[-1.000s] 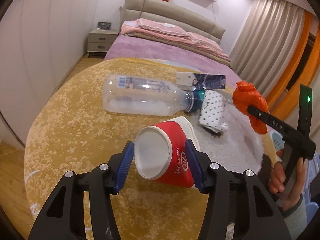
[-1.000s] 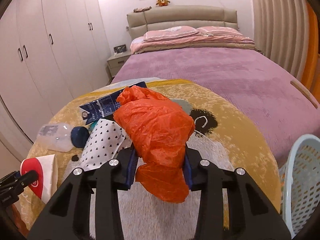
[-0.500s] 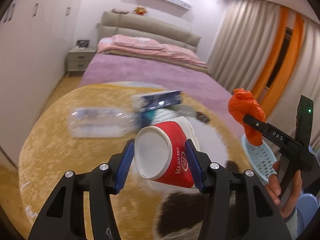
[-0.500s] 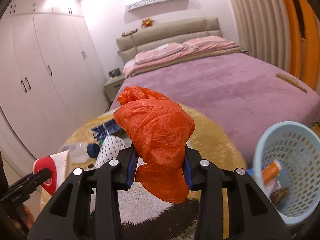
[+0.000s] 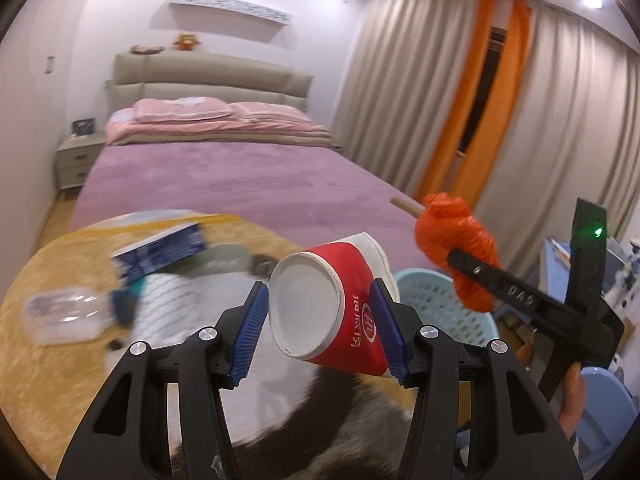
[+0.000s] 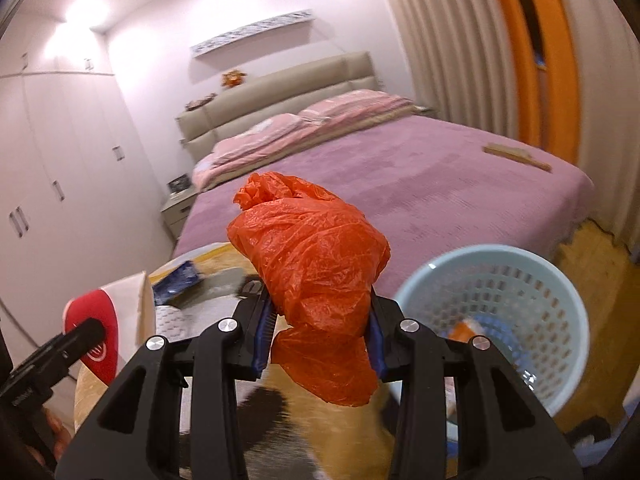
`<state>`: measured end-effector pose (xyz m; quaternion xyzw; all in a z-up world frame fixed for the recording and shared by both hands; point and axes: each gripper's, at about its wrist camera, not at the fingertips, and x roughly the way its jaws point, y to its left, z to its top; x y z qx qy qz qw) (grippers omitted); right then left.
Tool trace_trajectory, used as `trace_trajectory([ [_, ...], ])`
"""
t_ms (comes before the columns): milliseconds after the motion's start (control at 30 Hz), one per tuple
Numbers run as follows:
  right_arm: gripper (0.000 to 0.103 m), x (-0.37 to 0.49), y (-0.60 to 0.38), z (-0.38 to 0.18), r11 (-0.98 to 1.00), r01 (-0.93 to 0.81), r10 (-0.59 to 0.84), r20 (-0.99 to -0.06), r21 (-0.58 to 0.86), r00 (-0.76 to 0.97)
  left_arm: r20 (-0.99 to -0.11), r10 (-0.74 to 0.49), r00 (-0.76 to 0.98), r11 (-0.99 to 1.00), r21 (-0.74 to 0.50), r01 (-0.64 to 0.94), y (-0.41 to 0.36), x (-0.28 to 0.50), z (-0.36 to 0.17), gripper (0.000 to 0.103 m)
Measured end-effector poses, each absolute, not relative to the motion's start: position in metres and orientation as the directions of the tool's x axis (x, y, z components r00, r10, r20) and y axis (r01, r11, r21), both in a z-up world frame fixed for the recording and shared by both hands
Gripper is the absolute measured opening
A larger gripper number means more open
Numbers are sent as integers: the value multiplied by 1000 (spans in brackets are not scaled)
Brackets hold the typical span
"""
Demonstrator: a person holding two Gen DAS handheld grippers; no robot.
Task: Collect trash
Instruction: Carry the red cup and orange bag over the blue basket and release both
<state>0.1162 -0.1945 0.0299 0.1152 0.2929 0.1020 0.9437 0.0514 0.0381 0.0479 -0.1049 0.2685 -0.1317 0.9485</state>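
Observation:
My left gripper is shut on a red and white paper cup, held on its side above the rug. My right gripper is shut on a crumpled orange plastic bag; the bag also shows in the left wrist view. A light blue mesh trash basket stands on the floor to the right, with some trash inside; its rim shows behind the cup in the left wrist view. The cup also shows at the left of the right wrist view.
On the round yellow rug lie a clear plastic bottle, a blue box and a white dotted wrapper. A purple bed stands behind, a wardrobe at left, curtains at right.
Both grippers have lifted and swung right with their loads. The basket has come closer in the right wrist view and now appears in the left one; the rug trash has slid left.

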Motion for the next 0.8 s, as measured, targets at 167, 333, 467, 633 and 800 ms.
trace_trajectory([
  [167,35,126,-240,11,951,-17,203,-583,308,787,-495,-383,780,919,-285,271,-8,80,46,51],
  [333,35,145,-282,-23,948,109,140,-698,300,702,-519,-439,734,897,-294,329,-49,106,38,51],
  [467,35,155,-307,-53,926,167,158,-749,339,643,-546,-455,703,891,-286,354,-79,122,28,51],
  [633,36,159,-324,-78,919,205,154,-785,336,600,-579,-470,666,882,-276,383,-113,139,13,51],
  [800,41,162,-332,-92,922,220,145,-810,320,568,-601,-481,638,874,-270,405,-137,151,3,51],
])
